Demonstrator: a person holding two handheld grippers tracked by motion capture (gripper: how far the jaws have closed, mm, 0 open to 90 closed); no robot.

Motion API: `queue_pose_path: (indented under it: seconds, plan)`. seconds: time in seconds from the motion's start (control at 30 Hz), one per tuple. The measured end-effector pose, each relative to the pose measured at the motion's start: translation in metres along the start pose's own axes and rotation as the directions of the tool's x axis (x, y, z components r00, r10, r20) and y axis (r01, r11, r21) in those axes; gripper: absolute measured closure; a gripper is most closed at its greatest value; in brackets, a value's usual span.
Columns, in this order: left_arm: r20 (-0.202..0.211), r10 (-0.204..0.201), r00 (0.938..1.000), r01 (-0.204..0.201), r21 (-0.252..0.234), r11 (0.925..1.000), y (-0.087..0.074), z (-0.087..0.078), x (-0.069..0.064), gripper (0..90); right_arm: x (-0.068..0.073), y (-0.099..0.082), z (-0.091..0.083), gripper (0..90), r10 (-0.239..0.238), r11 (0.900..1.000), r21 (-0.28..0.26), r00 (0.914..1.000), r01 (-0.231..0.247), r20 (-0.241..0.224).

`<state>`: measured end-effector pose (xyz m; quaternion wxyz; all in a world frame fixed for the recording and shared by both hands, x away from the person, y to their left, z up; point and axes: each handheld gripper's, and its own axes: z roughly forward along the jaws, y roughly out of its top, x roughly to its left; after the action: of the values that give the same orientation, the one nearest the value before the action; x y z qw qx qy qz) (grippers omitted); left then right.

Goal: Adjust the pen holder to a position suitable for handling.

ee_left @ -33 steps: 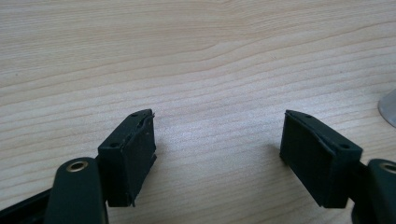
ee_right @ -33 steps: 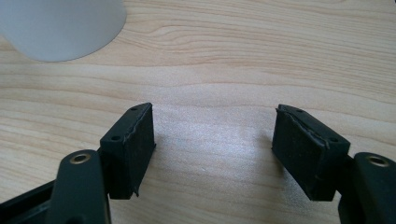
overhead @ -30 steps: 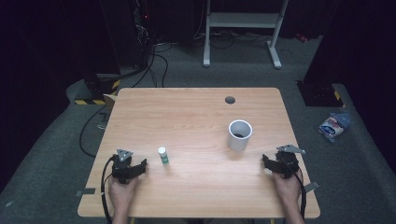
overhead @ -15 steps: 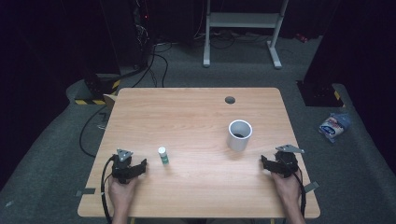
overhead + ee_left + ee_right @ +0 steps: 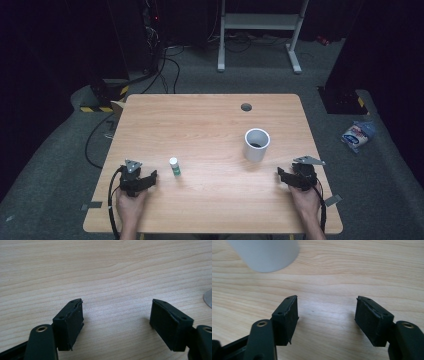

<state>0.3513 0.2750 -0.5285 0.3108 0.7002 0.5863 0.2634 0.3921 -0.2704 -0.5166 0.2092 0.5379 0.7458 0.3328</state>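
At the near edge of the desk (image 5: 210, 125) the two hands rest as in the earlier frames, each with its hand-held gripper low on the wood. The left hand-held gripper (image 5: 150, 176) lies at the near left, its jaws spread with only bare wood between them in the left gripper view. The right hand-held gripper (image 5: 281, 174) lies at the near right; its jaws have just been closing a little, yet they stand apart, and the right gripper view shows nothing but wood grain between the pads. Neither hand has shifted from where it was a second ago, and neither touches anything but the desk.

Just beyond the left hand-held gripper, a little toward the middle, the bottle (image 5: 174, 166) stands upright: small, with a white cap and a green body. It is near that gripper's tips but apart from them, in the same spot as before. Farther on, on the right half, the white cup (image 5: 257, 144) stands upright and open, something dark showing inside. It lies ahead of the right hand-held gripper and toward the middle, apart from it; its wall fills the top left of the right gripper view (image 5: 264, 255), blurred. It has not moved either.

Nothing lies between either gripper and these two things. Near the far edge a round dark hole (image 5: 246, 107) sits in the desk. Beyond the desk, on the floor, are cables (image 5: 165, 65) and a white frame (image 5: 260, 30); a bag (image 5: 357, 136) lies on the floor to the right.
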Motion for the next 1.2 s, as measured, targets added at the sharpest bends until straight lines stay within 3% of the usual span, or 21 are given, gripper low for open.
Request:
queue_pose_path:
  seconds: [0.07, 0.13, 0.5, 0.77, 1.2]
  plan:
    - [-0.001, -0.003, 1.0, 0.003, -0.002, 1.0, 0.0, 0.0, 0.0, 26.8, 0.001, 0.001, -0.002, 38.1, -0.014, 0.9997, -0.023, 0.9999, 0.013, -0.005]
    - [-0.001, -0.003, 1.0, 0.003, -0.002, 1.0, 0.0, 0.0, 0.0, 26.8, -0.001, 0.001, -0.005, 39.2, 0.013, 0.9992, -0.038, 0.9994, -0.015, -0.033]
    - [-0.004, -0.008, 1.0, 0.008, -0.004, 1.0, 0.0, 0.0, 0.0, 26.9, -0.001, 0.018, -0.019, 43.2, 0.018, 0.9952, -0.094, 0.9952, -0.027, -0.096]
    - [-0.003, -0.006, 1.0, 0.006, -0.003, 1.0, 0.0, 0.0, 0.0, 26.8, 0.006, 0.051, -0.019, 45.6, -0.029, 0.9935, -0.113, 0.9907, 0.014, -0.133]
    - [-0.004, -0.006, 1.0, 0.006, -0.003, 1.0, 0.0, 0.0, 0.0, 26.8, 0.007, 0.084, -0.017, 43.8, -0.016, 0.9864, -0.164, 0.9858, -0.012, -0.167]
